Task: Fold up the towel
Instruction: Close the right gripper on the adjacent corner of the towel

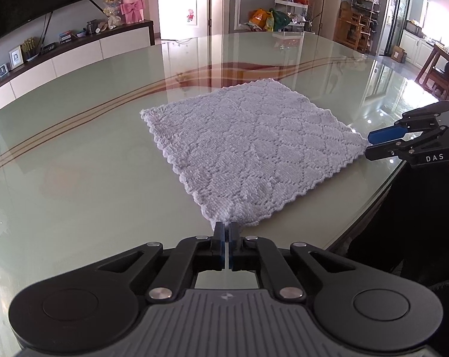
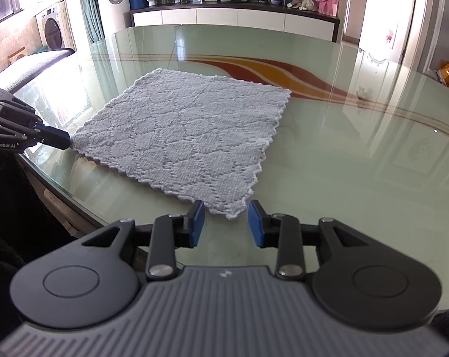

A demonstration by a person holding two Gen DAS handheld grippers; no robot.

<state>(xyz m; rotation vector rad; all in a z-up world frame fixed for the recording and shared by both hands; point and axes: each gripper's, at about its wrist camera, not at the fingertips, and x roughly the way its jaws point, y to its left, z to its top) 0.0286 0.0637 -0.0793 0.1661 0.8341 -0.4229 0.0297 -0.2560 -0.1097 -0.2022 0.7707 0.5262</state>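
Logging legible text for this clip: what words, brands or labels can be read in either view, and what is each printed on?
"DAS": white letters on the black body of the right tongs, seen from the left wrist view.
"GenRobot.AI": white letters on the body of the left tongs, seen from the right wrist view.
Items on the sideboard: too small to read.
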